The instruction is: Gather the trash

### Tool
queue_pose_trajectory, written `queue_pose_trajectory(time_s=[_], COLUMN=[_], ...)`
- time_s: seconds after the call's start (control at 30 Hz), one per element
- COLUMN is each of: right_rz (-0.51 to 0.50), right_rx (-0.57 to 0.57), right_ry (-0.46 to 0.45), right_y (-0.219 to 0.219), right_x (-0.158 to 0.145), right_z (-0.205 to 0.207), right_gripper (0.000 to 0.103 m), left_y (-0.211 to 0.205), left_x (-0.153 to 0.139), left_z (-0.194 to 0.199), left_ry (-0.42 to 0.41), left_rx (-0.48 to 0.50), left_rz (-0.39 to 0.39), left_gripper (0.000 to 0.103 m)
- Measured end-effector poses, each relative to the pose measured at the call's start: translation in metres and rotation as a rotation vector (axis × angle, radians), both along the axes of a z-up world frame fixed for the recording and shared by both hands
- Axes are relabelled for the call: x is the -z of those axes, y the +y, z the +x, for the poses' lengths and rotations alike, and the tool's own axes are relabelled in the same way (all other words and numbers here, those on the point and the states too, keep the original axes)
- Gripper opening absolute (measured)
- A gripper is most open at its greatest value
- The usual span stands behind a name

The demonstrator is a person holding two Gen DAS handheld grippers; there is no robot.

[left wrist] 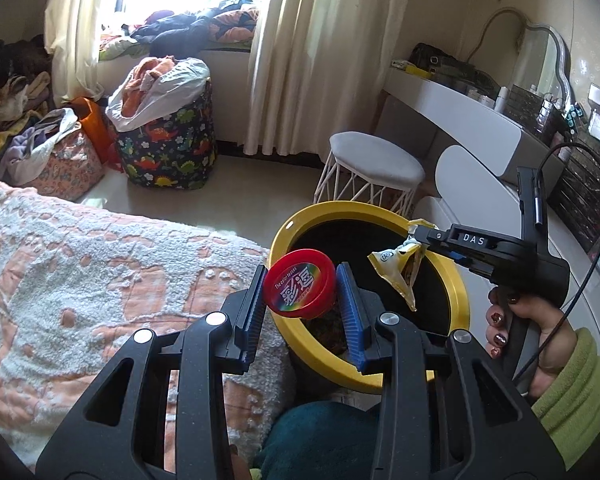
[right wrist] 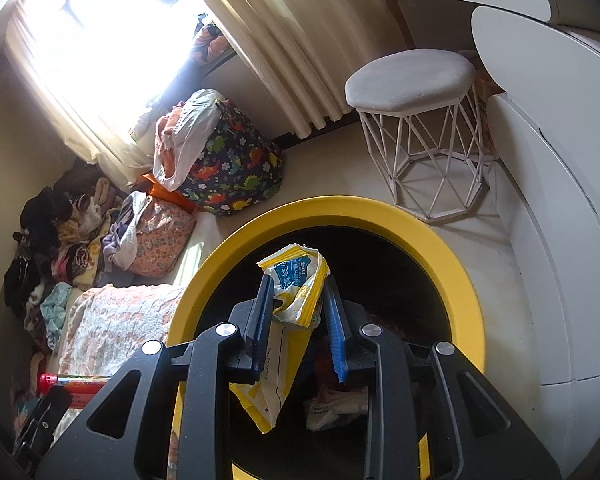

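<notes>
Two grippers hold trash over a yellow-rimmed bin (left wrist: 458, 292).

Left gripper (left wrist: 302, 292) clamps a red lid (left wrist: 300, 289), face tilted toward the camera; right gripper (right wrist: 298, 300) pinches a yellow wrapper (right wrist: 296, 280) hanging lengthwise downward; crumpled litter lies inside.

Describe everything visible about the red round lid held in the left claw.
The red lid is a shallow round disc, plastic by its look, with a rainbow-coloured label bearing white Chinese characters and small Latin text. It is tilted, its face turned toward the camera. The left claw grips it by opposite edges. It hangs over the near rim of the yellow bin, touching nothing else visible.
</notes>
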State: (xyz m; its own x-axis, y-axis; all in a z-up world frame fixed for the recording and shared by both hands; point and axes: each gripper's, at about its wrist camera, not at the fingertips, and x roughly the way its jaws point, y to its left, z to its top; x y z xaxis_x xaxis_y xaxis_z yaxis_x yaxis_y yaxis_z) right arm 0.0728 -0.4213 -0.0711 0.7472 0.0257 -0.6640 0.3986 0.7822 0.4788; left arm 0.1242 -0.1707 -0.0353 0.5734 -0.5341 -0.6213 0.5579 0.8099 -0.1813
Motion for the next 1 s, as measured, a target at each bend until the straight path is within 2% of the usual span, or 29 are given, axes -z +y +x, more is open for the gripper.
queue_pose_trajectory(time_s=[0.23, 0.37, 0.47, 0.57, 0.63, 0.77, 0.83, 0.9, 0.93, 1.0], right_rz=[0.017, 0.019, 0.010, -0.001, -0.015, -0.053, -0.073, -0.103, -0.120, -0.146], right_rx=[0.010, 0.017, 0.015, 0.001, -0.013, -0.061, -0.087, -0.115, -0.127, -0.150], right_ry=[0.021, 0.038, 0.042, 0.027, 0.008, -0.040, -0.069, -0.102, -0.116, -0.142], right_y=[-0.010, -0.012, -0.012, -0.007, -0.002, 0.014, 0.020, 0.031, 0.036, 0.046], right_x=[0.004, 0.002, -0.003, -0.010, -0.015, -0.025, -0.030, -0.036, -0.039, -0.044], right_z=[-0.004, -0.010, -0.017, -0.025, -0.029, -0.035, -0.038, -0.042, -0.044, -0.049], right_gripper=[0.027, 0.041, 0.044, 0.050, 0.054, 0.061, 0.064, 0.067, 0.069, 0.079], left_y=[-0.031, -0.050, -0.058, -0.058, -0.053, -0.041, -0.032, -0.020, -0.015, -0.003], left_x=[0.017, 0.027, 0.037, 0.042, 0.043, 0.041, 0.038, 0.035, 0.034, 0.031], left_z=[0.004, 0.004, 0.005, 0.003, 0.002, -0.001, -0.002, -0.003, -0.003, -0.006], left_ry=[0.055, 0.072, 0.088, 0.085, 0.081, 0.067, 0.056, 0.055, 0.051, 0.047], left_rx=[0.065, 0.101, 0.111, 0.102, 0.078, 0.037, 0.000, -0.034, -0.053, -0.089], left_rz=[-0.001, 0.012, 0.034, 0.047, 0.055, 0.059, 0.064, 0.051, 0.047, 0.030], left_gripper=[0.028, 0.028, 0.030, 0.041, 0.057, 0.063, 0.076, 0.079, 0.084, 0.091])
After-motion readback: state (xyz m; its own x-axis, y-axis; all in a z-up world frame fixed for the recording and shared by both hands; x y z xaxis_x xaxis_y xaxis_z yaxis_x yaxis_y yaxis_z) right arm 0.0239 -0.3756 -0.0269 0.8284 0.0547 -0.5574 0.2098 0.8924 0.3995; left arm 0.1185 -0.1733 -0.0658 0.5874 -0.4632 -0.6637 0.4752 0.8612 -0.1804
